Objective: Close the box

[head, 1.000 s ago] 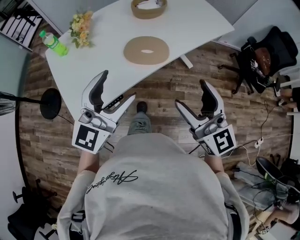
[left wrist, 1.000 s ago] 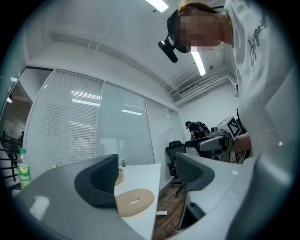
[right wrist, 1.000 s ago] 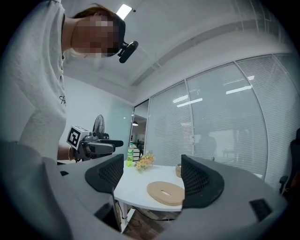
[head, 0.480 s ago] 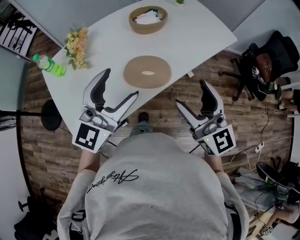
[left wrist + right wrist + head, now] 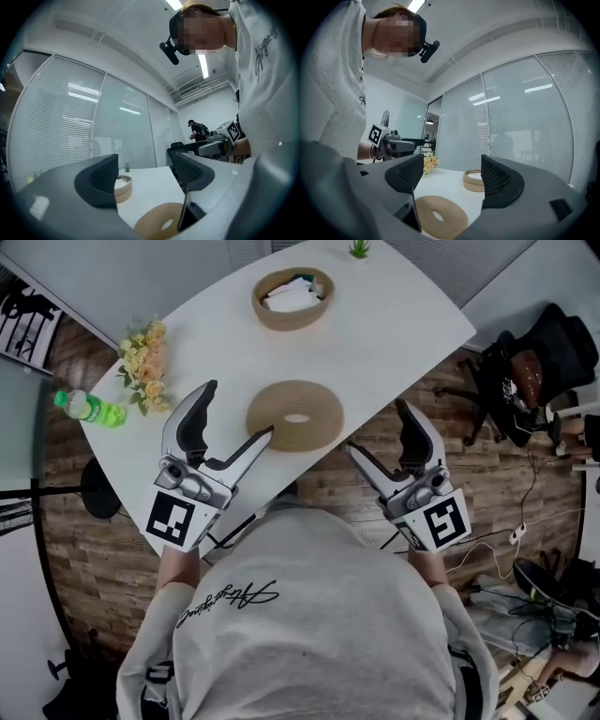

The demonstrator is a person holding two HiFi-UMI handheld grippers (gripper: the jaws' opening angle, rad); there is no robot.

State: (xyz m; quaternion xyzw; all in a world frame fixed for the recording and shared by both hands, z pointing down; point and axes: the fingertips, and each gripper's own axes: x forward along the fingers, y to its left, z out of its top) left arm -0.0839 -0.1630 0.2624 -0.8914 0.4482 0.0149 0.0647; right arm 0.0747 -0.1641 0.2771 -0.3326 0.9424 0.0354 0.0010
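showing wood floor (image 5: 84, 549), head view only

Table (image 5: 394, 324) has come nearer; lid (image 5: 323, 413) (woven ring) now beside left gripper (image 5: 239, 409).

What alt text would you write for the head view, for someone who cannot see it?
Seen from above, a person in a grey shirt holds the left gripper and right gripper, both open and empty, at the near edge of a white table. On it lie a flat woven lid, a woven box, flowers and a green bottle.
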